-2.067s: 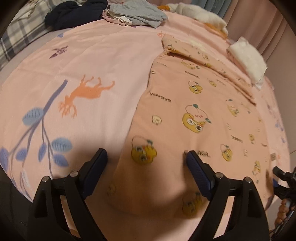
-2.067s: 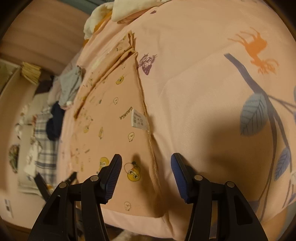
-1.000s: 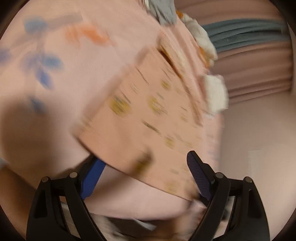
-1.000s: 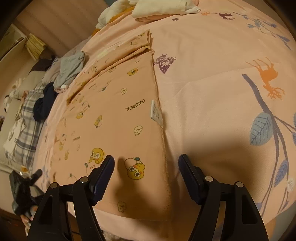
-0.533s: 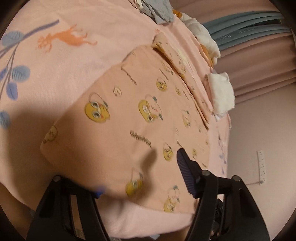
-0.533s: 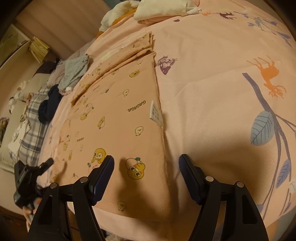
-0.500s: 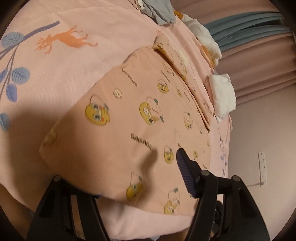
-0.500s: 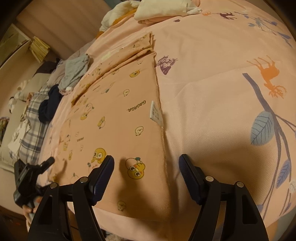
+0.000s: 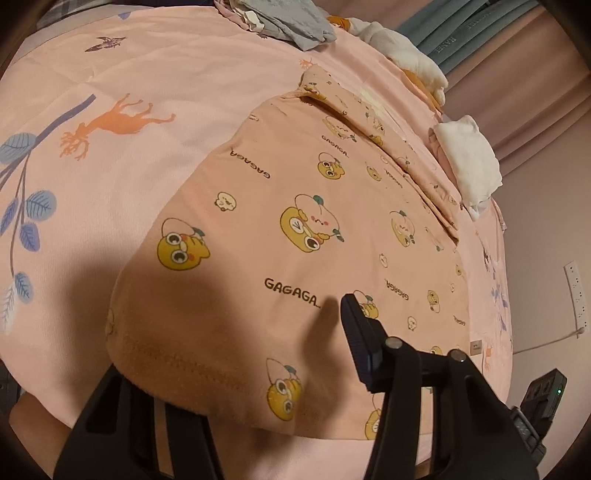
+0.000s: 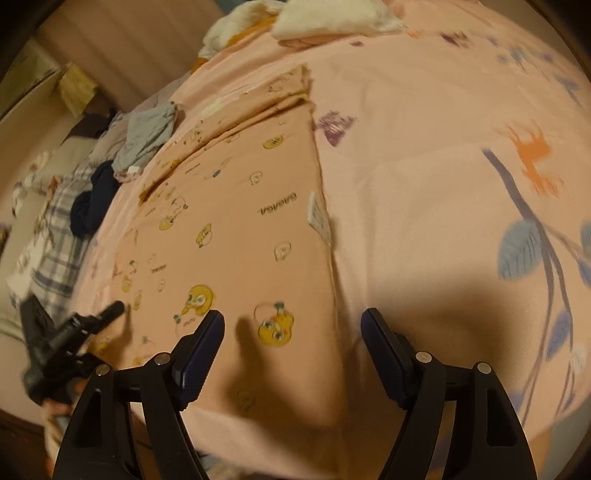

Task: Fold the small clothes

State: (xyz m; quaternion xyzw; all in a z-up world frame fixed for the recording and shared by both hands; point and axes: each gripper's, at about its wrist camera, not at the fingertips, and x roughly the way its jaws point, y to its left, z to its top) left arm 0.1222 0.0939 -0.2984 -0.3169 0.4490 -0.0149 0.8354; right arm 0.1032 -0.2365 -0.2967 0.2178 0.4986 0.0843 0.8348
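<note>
One peach garment (image 9: 295, 221), soft knit printed with yellow cartoon faces and the word GAGAGA, lies flat on the bed (image 9: 147, 66), which is covered by a pink sheet patterned with blue leaves and an orange deer. Its near hem runs along the bed's near edge, and a white care label (image 10: 318, 216) stands up from its side seam. At the far side of the bed lie three loose heaps: a grey piece (image 9: 291, 18), a cream fleecy one (image 9: 402, 51) and a folded white one (image 9: 469, 158); the right wrist view adds a dark navy bundle (image 10: 90, 206) beside a plaid cloth (image 10: 55, 236). The left claw (image 9: 236, 369) is closing on the garment's near corner: one finger (image 9: 356, 332) rests over the fabric, the other is hidden under the hem, and whether the pads press yet cannot be told. The right claw (image 10: 291, 354) stands wide and is opening, its fingers straddling the side seam above the cloth, holding nothing.
</note>
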